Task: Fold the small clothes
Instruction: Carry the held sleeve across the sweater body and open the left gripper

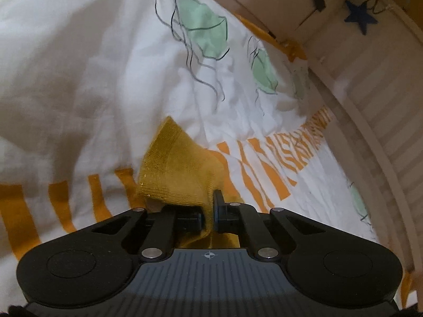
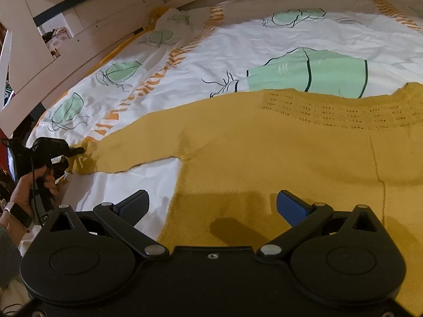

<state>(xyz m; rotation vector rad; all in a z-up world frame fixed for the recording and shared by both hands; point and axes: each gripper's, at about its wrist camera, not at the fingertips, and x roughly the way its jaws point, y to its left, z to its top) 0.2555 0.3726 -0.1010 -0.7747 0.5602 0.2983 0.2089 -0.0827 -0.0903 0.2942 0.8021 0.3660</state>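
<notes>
Left claw [image 1: 208, 211] pinched tight on the mustard sweater's [image 2: 264, 153] cuff, right claw [image 2: 211, 206] spread wide, hovering above the sweater's hem, left hand [image 2: 31, 185] gripping its handle

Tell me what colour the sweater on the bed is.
Mustard yellow sweater, clearest in the right wrist view.

printed bedsheet [image 2: 238, 39], blue star [image 1: 361, 17], smartwatch [image 2: 18, 215]

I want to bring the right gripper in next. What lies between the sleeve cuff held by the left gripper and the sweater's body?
In the right wrist view, only the outstretched sleeve of the yellow sweater spans that stretch, lying on the duvet.
</notes>
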